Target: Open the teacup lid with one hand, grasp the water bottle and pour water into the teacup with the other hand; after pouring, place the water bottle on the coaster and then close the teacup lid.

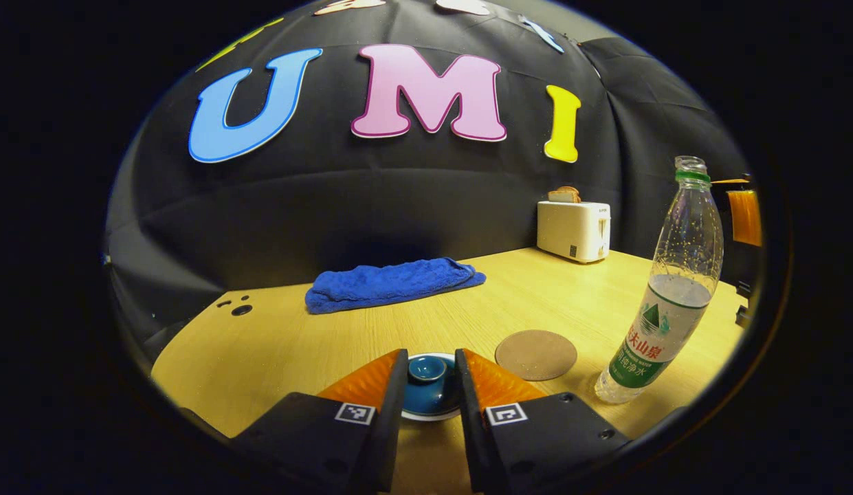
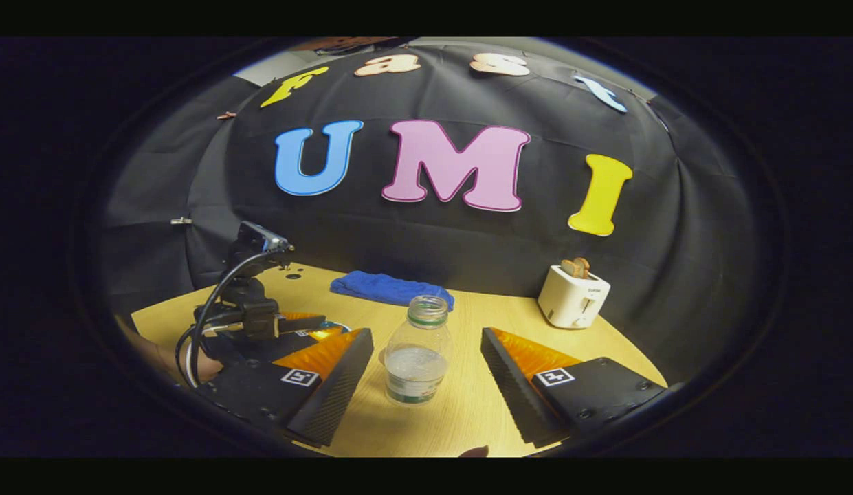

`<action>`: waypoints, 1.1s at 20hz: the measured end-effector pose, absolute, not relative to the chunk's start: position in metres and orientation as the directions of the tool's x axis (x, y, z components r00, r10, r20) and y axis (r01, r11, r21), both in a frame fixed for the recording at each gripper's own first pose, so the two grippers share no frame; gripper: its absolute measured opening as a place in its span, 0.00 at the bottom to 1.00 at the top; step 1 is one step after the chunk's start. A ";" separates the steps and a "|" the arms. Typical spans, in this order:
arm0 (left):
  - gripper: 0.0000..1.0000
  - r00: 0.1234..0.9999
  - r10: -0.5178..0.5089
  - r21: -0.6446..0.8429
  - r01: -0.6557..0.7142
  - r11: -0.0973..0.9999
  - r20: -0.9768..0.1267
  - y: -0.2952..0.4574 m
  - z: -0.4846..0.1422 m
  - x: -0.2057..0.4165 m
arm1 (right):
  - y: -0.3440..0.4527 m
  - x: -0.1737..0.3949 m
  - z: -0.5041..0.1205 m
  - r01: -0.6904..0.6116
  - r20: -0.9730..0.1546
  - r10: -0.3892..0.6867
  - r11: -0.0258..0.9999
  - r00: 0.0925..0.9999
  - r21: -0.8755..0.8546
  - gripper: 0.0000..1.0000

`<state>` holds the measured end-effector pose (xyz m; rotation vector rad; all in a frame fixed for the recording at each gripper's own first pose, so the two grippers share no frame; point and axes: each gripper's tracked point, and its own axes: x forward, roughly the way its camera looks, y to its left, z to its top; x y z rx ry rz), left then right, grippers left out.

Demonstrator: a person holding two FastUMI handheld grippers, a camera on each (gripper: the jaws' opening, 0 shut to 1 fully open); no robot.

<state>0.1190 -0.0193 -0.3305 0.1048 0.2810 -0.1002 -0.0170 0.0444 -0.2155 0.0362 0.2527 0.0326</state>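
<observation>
Left gripper [image 1: 430, 385]: jaws partly open, straddling the teacup lid's [image 1: 427, 369] knob; whether they touch it, I cannot tell.
Teacup [image 1: 426, 399]: near the surface's [image 1: 282, 344] front edge, lid on.
Right gripper [image 2: 426, 392]: jaws wide open, holding nothing.
Water bottle [image 2: 417, 350]: upright, uncapped, straight ahead between the right jaws, apart from both.
Coaster [image 1: 535, 354]: bare, between teacup and bottle.
Around: blue towel [image 1: 392, 283] and toaster [image 1: 574, 229] at the back edge, well clear.

A staged recording booth, not a real kitchen. Black cloth wall [image 2: 426, 254] hangs behind a light wooden table [image 1: 536, 295]. A toaster [image 1: 574, 230] and folded blue towel [image 1: 392, 282] serve as household props.
</observation>
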 end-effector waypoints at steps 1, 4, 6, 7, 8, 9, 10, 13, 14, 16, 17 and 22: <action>0.39 0.956 -0.082 0.101 0.114 0.988 -0.282 -0.018 -0.331 0.119 | 0.045 -0.017 -0.218 -0.028 -0.251 0.037 0.999 0.967 0.038 0.98; 0.33 0.957 -0.095 0.116 0.131 0.985 -0.273 -0.019 -0.328 0.120 | 0.047 -0.017 -0.229 -0.033 -0.256 0.044 0.998 0.966 0.047 0.98; 0.32 0.958 -0.107 0.112 0.141 0.984 -0.266 -0.019 -0.320 0.118 | 0.051 -0.015 -0.236 -0.042 -0.253 0.056 0.997 0.966 0.061 0.98; 0.31 0.961 -0.115 0.101 0.144 0.984 -0.252 -0.020 -0.311 0.116 | 0.051 -0.015 -0.242 -0.044 -0.251 0.058 0.997 0.966 0.063 0.98; 0.31 0.964 -0.121 0.090 0.146 0.985 -0.238 -0.021 -0.303 0.113 | 0.050 -0.014 -0.247 -0.041 -0.253 0.056 0.997 0.966 0.065 0.98; 0.31 0.966 -0.120 0.084 0.143 0.986 -0.230 -0.020 -0.295 0.111 | 0.049 -0.014 -0.254 -0.037 -0.260 0.054 0.997 0.964 0.070 0.98; 0.31 0.967 -0.113 0.080 0.134 0.988 -0.227 -0.017 -0.289 0.108 | 0.049 -0.013 -0.261 -0.033 -0.266 0.053 0.996 0.963 0.078 0.98; 0.31 0.972 -0.080 0.065 0.097 0.993 -0.220 -0.004 -0.270 0.095 | 0.049 -0.008 -0.284 -0.025 -0.281 0.050 0.995 0.958 0.092 0.98; 0.31 0.974 -0.069 0.059 0.084 0.995 -0.215 0.002 -0.265 0.091 | 0.049 -0.007 -0.291 -0.024 -0.288 0.051 0.995 0.956 0.096 0.98; 0.31 0.976 -0.049 0.060 0.063 0.996 -0.214 0.011 -0.257 0.081 | 0.051 -0.002 -0.305 -0.025 -0.297 0.058 0.993 0.953 0.114 0.98; 0.31 0.976 -0.038 0.060 0.052 0.997 -0.213 0.015 -0.253 0.077 | 0.052 0.002 -0.309 -0.025 -0.299 0.061 0.992 0.952 0.124 0.98; 0.31 0.975 0.006 0.013 -0.003 1.000 -0.222 0.036 -0.247 0.064 | 0.057 0.016 -0.313 -0.018 -0.274 0.056 0.990 0.960 0.139 0.98</action>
